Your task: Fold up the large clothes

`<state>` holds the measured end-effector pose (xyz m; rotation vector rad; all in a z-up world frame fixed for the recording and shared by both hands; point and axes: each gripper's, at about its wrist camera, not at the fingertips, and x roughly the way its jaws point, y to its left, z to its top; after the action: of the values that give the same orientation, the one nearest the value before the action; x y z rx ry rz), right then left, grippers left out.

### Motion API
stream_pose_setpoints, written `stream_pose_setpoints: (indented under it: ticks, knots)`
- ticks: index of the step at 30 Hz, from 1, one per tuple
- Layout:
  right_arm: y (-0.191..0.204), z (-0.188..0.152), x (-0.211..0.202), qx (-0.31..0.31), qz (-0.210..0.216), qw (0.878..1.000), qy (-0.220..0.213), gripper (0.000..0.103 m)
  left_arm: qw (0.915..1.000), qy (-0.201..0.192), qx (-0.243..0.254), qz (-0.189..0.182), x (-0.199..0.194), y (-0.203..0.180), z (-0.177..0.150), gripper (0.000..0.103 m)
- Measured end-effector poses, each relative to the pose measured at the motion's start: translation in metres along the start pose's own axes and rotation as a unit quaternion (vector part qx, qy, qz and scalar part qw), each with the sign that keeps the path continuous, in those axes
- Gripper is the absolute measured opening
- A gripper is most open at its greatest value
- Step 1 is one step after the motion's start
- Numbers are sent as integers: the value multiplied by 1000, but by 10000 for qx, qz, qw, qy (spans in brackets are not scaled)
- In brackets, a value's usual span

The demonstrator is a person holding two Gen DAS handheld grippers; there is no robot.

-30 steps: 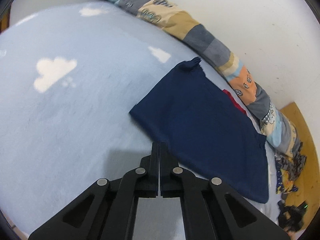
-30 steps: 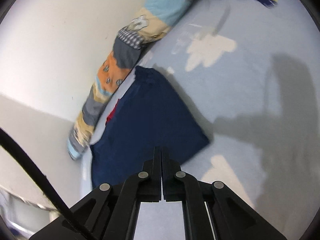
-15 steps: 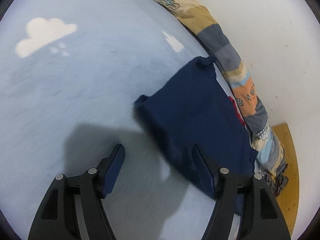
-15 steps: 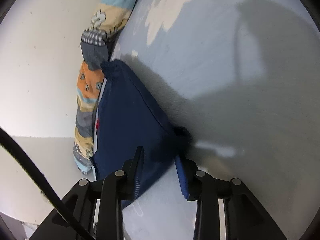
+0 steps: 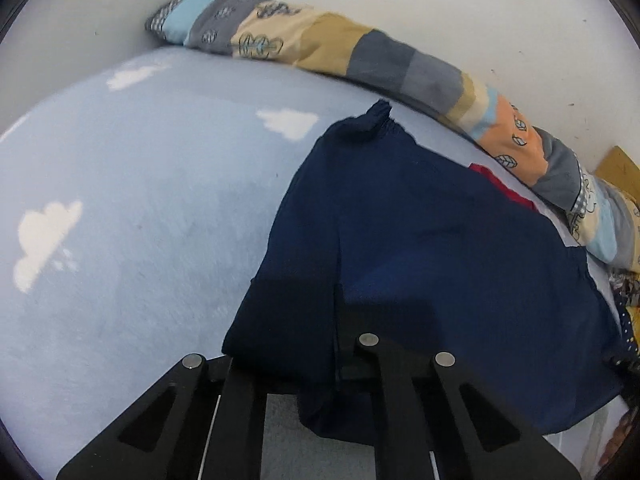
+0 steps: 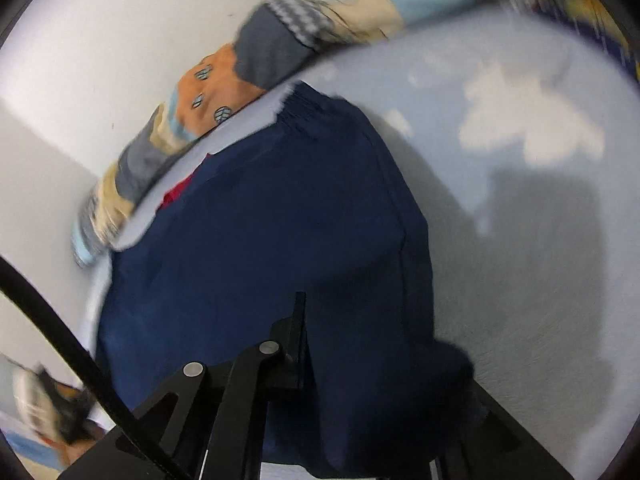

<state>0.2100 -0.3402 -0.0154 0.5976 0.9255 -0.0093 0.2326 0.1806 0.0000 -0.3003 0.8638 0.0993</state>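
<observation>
A folded navy blue garment lies on a light blue bed sheet with white clouds, near the wall. My left gripper is shut on the garment's near corner, and cloth drapes over its fingers. In the right wrist view the same garment fills the middle. My right gripper is shut on its near edge, with cloth hanging over the right finger. A red piece shows under the garment's far edge.
A long patchwork bolster lies along the white wall behind the garment, and it also shows in the right wrist view. Patterned cloth lies at the far right. A black cable crosses the right wrist view.
Both grippers opened half a second ago beside the garment's near corners, then closed on the cloth. The held edge is now raised off the sheet.
</observation>
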Motion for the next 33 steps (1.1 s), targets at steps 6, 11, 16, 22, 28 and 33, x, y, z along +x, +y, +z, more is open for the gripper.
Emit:
stream_pose_setpoints:
  ticks: [6, 11, 16, 22, 28, 33]
  knots:
    - [51, -10, -43, -1460, -783, 9851, -461, 9, 9988, -258, 408, 54, -45, -16, -8, 8]
    - [66, -37, -85, -2303, -1030, 9662, -525, 9, 9981, -230, 557, -86, -92, -20, -25, 7]
    - [41, -65, -109, -2137, -1148, 9701, -116, 12, 9968, 283, 740, 139, -110, -5, -58, 19]
    - [-37, -61, -120, -530, -1152, 9907, 503, 48, 9890, -547, -134, 1370, -147, 51, -43, 40]
    - [-3, -51, -149, -1020, -743, 9894, -715, 51, 9919, -746, 681, 771, -139, -4, -35, 44]
    - [42, -57, -75, -1587, -139, 9872, 44, 51, 9815, -219, 1880, 288, -84, -79, -41, 53]
